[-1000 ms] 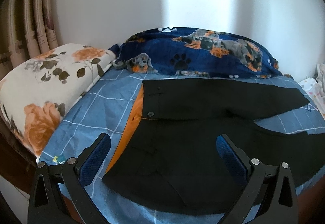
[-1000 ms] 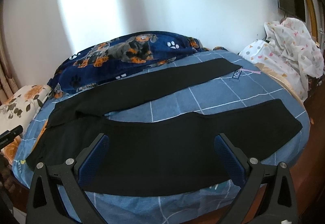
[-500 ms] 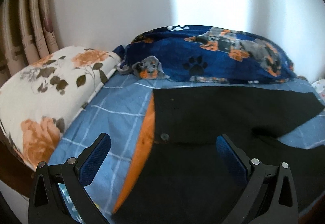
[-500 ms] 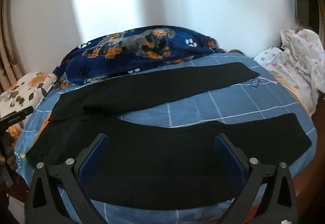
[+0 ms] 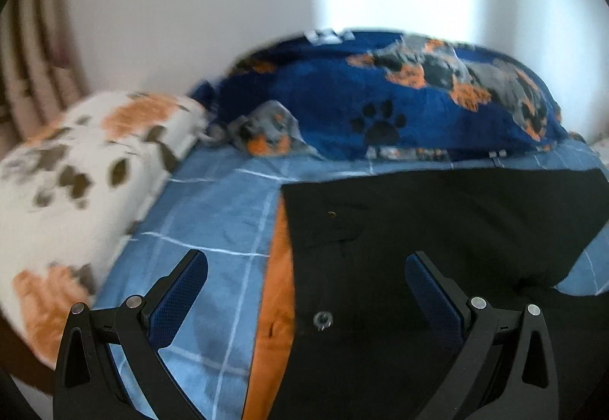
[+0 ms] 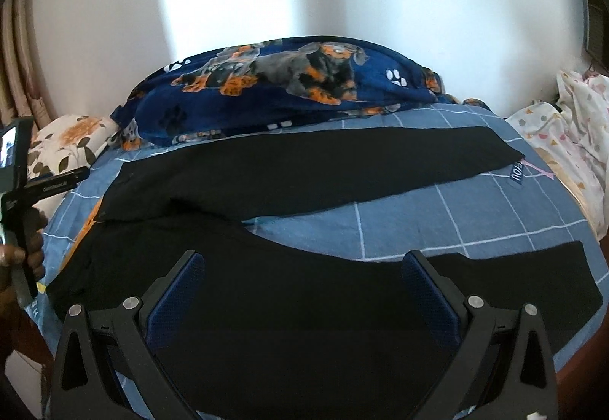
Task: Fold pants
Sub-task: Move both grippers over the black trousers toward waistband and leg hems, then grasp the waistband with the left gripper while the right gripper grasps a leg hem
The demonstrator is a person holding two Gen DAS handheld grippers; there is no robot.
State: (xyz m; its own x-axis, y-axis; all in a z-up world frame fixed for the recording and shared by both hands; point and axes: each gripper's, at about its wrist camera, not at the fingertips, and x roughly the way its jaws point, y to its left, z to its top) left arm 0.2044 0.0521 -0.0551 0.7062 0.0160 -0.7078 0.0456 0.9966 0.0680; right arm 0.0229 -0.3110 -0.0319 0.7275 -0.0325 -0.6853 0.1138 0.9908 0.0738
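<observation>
Pants: black fabric pants [image 6: 289, 172] lie spread flat on the bed, waistband to the left, the two legs splayed apart toward the right — the far leg reaches toward the bed's right end, the near leg runs along the front edge.
Waistband: in the left wrist view the black pants [image 5: 437, 229] show an orange lining strip [image 5: 276, 306] along the waist edge and a small metal snap button [image 5: 322, 319] just right of it.
Bed: a blue sheet with a white grid pattern [image 6: 418, 218] covers the bed and shows between the two legs.
Writing: a dark tag [image 6: 516, 174] on the sheet just past the far leg's hem carries pale letters, only partly readable — they look like "FOU".
Left gripper: the left gripper [image 5: 306, 290] hovers over the waistband, jaws spread wide and gripping nothing; the right wrist view shows its handle in the person's hand [image 6: 26, 252], with small print on it too blurred to read.
Right gripper: the right gripper [image 6: 302, 290] hangs over the near leg, jaws wide apart, nothing between them.
Bedding: a navy fleece blanket printed with dogs and paw prints [image 6: 289, 81] is bunched along the wall; a white pillow with orange flowers [image 5: 87, 169] sits at the left end.
Right end: a white cloth with small coloured shapes [image 6: 571, 123] is heaped there.
</observation>
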